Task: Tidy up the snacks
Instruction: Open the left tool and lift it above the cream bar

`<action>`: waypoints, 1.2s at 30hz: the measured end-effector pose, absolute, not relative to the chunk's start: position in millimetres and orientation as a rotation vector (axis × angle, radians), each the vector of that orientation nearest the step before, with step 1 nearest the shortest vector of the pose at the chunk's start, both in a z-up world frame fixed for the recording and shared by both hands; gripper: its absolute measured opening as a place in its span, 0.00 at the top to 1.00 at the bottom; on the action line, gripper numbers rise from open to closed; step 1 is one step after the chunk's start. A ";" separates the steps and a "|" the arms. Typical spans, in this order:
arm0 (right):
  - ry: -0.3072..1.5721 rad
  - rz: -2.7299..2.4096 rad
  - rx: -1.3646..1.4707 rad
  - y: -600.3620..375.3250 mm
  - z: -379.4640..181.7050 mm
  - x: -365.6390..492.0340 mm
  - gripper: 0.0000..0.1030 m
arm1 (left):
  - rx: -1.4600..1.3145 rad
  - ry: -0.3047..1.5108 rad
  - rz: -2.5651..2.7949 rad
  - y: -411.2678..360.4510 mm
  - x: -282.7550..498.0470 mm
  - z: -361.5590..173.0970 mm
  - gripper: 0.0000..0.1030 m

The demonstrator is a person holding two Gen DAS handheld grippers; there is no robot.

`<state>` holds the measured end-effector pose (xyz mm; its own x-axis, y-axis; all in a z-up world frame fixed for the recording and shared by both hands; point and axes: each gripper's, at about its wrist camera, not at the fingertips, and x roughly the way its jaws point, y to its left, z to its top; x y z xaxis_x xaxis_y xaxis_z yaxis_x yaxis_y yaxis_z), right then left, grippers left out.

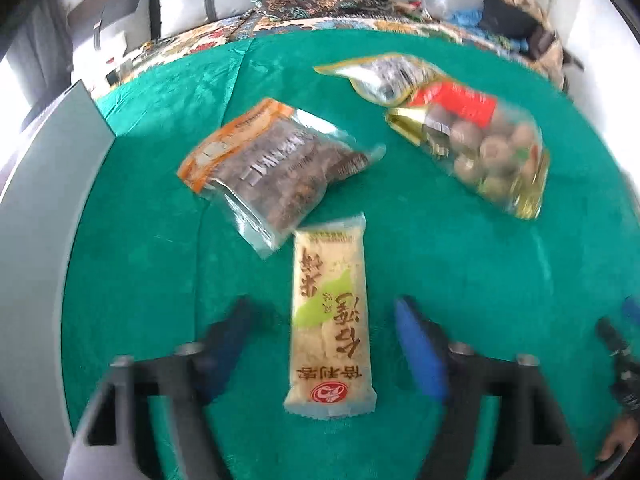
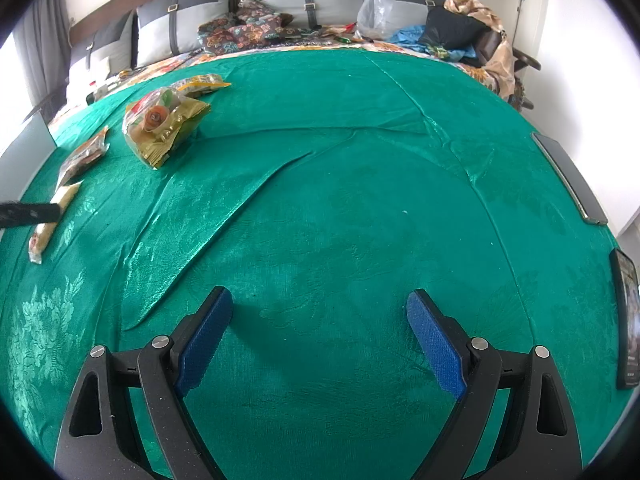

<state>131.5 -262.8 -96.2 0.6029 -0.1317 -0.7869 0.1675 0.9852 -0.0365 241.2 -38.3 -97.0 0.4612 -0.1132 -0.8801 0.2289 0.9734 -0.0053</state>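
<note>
Presently all snacks lie on the green cloth (image 2: 340, 208) covering the bed, and places are given from the cracker pack (image 1: 331, 316), a long cream packet with a green swatch and a red logo. Left gripper (image 1: 322, 342): its blue-padded fingers stand either side of the cracker pack with cloth visible between each pad and the wrapper, so nothing is gripped; the frame is motion-blurred. No earlier frame is available for comparison. Just beyond the cracker pack, toward the headboard and slightly left in the left wrist view, lies a clear bag with an orange edge and dark contents (image 1: 276, 168), its corner near the pack's far end; contact cannot be confirmed. Farther off, to the right of that, a bag of round sweets (image 1: 480, 144) with red and gold print rests against a gold-edged pouch (image 1: 384, 74). Right gripper (image 2: 320, 336): well apart from the cracker pack, over bare cloth, fingers spread wide, empty. Grey pillows (image 2: 280, 4) and a patterned bundle (image 2: 244, 32) sit at the head of the bed. Two dark phones (image 2: 570, 178) lie at the cloth's right edge.
</note>
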 end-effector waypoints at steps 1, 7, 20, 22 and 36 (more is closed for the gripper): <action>0.907 -0.173 0.042 -262.8 -96.2 131.4 0.11 | 0.111 1.055 -0.217 -36.5 238.5 -96.7 0.57; 0.908 -0.173 0.042 -263.0 -96.2 131.5 0.11 | 0.055 1.071 -0.217 -14.9 212.6 -95.2 0.72; 0.908 -0.172 0.043 -263.2 -96.3 131.1 0.11 | -0.129 1.032 -0.157 51.0 165.4 -99.9 0.19; 0.908 -0.172 0.043 -263.2 -96.4 131.1 0.11 | -0.060 1.030 -0.141 40.3 171.5 -103.7 0.13; 0.908 -0.172 0.044 -263.1 -96.6 131.1 0.11 | 0.061 0.952 -0.136 32.0 175.1 -113.0 0.00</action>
